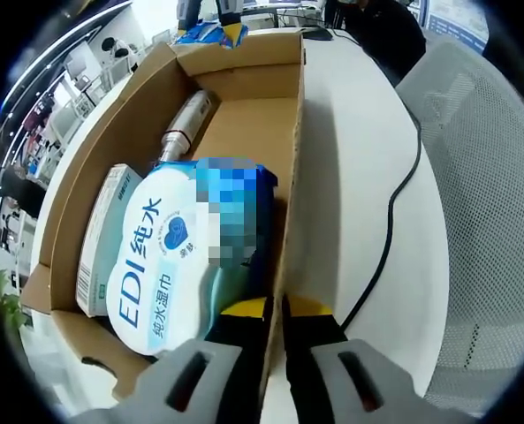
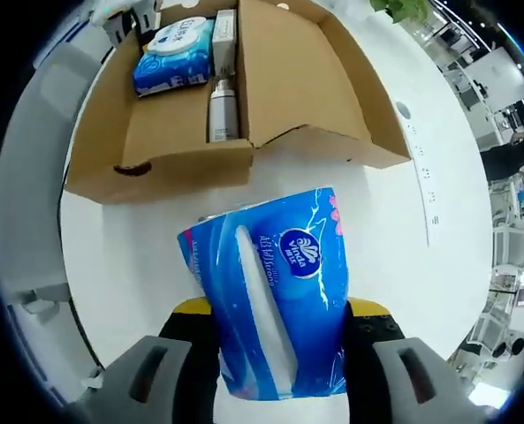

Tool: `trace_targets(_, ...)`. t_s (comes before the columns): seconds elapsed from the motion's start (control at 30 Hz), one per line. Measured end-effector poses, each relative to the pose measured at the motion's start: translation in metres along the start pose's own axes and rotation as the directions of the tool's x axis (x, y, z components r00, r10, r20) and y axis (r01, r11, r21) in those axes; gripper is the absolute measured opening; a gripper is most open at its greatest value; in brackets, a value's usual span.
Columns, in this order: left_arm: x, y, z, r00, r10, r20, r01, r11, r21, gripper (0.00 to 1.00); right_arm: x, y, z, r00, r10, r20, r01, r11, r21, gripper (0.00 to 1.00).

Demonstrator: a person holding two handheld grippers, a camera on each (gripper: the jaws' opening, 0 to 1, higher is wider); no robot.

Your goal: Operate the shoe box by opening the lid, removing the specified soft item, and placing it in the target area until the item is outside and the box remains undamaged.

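Right tongs (image 2: 284, 340) pinch a blue tissue pack (image 2: 275, 296) between their yellow-tipped jaws, held clear of the open shoe box (image 2: 279, 79) and above the white counter (image 2: 138, 256). Left tongs (image 1: 275, 309) are closed on the box's right side wall (image 1: 292, 159), one jaw inside, one outside. Inside the box lie a wet-wipes pack (image 1: 169, 256), a small carton (image 1: 102, 238) beside it and a silver bottle (image 1: 186, 128). A black cable (image 1: 403, 185) runs across the counter.

My right gripper (image 2: 279, 340) is clamped at 6 o'clock on the tissue pack (image 2: 270, 291). My left gripper (image 1: 275, 331) pinches the box wall (image 1: 290, 177), jaws nearly together.
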State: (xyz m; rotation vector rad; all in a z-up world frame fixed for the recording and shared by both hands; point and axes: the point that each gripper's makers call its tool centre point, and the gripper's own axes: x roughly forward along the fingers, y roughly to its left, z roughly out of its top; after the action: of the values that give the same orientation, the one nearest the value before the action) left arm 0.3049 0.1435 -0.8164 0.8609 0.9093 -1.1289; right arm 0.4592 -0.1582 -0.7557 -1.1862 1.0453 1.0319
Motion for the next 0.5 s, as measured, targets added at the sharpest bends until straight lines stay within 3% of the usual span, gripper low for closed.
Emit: trace_targets(0.5,0.0,0.0,0.0,1.0,-0.002,0.002,0.002,1.0,0.009,0.04,0.017,0.004,-0.006,1.0,0.006,-0.017,-0.007,1.0,-0.024,0.56)
